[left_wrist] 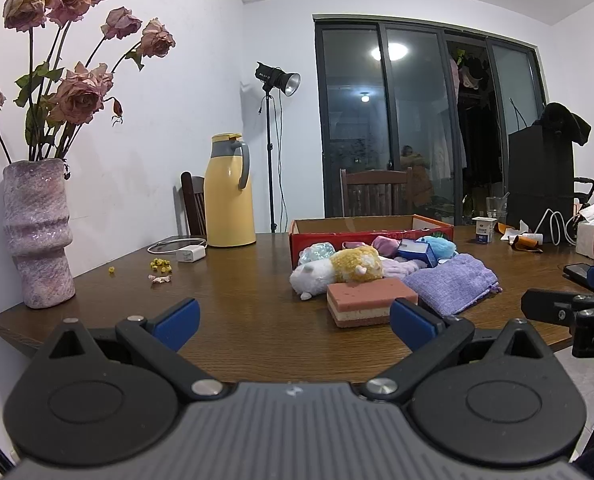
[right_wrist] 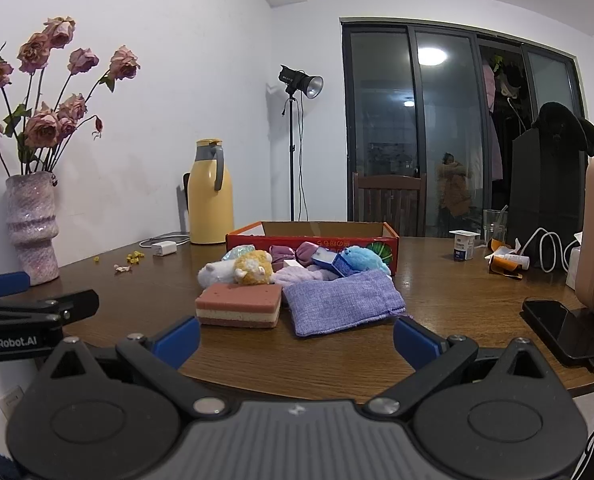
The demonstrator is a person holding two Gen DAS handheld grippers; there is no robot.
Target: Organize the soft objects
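A pile of soft things lies mid-table in front of a red cardboard box: a pink layered sponge, a purple cloth pouch, a yellow-and-white plush, a blue plush, purple fabric pieces and a small blue carton. My left gripper is open and empty, just short of the sponge. My right gripper is open and empty, just short of the pouch.
A vase of dried roses stands at the table's left edge. A yellow thermos and a white charger sit behind. A phone, cables, a glass and a milk carton lie right.
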